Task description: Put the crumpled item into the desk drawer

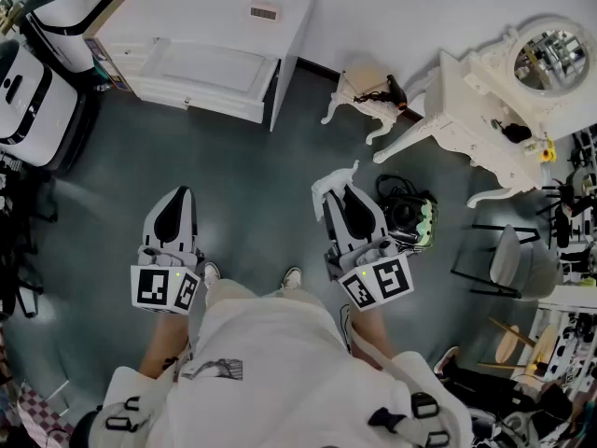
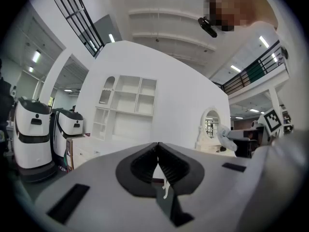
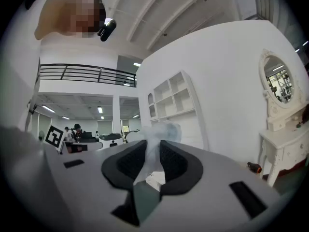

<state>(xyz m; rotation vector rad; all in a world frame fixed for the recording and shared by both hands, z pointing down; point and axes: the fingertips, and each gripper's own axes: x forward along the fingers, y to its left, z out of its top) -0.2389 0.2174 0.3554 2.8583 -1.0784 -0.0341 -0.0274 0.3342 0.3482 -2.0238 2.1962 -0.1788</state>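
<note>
Grippers over a dark grey floor (image 1: pixel 252 175): the grey right gripper (image 3: pixel 153 151) is clamped on a crumpled white item (image 1: pixel 328 188), the item's lower part buried between the black pads, its material unclear. The matching left gripper (image 2: pixel 158 149) is clenched with nothing inside. The open drawer (image 1: pixel 201 99) sits well apart in a white desk (image 1: pixel 187 7) cut off at the top.

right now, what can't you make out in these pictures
crumpled item: right gripper view, blurred close to the lens, material unclear
desk drawer: head view, too small to tell what's inside
white desk: head view, cut off by the top edge
dark thing on the floor: head view, partly behind the right gripper, too small to name
</note>
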